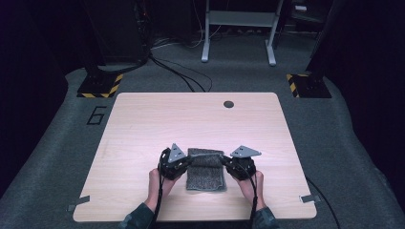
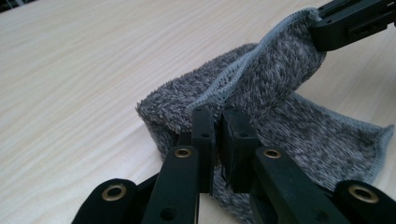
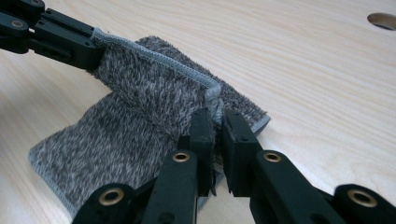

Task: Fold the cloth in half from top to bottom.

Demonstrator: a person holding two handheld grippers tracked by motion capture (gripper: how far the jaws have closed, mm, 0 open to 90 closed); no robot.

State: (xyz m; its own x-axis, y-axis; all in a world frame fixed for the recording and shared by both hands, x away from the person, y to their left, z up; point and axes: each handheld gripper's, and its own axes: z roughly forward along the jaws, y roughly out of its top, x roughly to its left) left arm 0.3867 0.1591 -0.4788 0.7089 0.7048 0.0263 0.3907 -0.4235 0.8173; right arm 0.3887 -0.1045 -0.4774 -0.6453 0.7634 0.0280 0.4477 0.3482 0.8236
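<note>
Two corners of the grey, fuzzy, hemmed terry cloth (image 1: 205, 170) are pinched, one by each tool, and its far edge is lifted while the rest lies on the near middle of the pale wooden table (image 1: 143, 124). It looks light, limp and unbreakable (likely to sag between grips), so the stitched hem seems the surest hold. The left gripper (image 2: 218, 122) and the right gripper (image 3: 217, 122) are each clamped on a corner.

Cloth (image 1: 205, 170) mottled grey, pale grey hem; tongs black; table (image 1: 143, 124) light wood grain.
</note>
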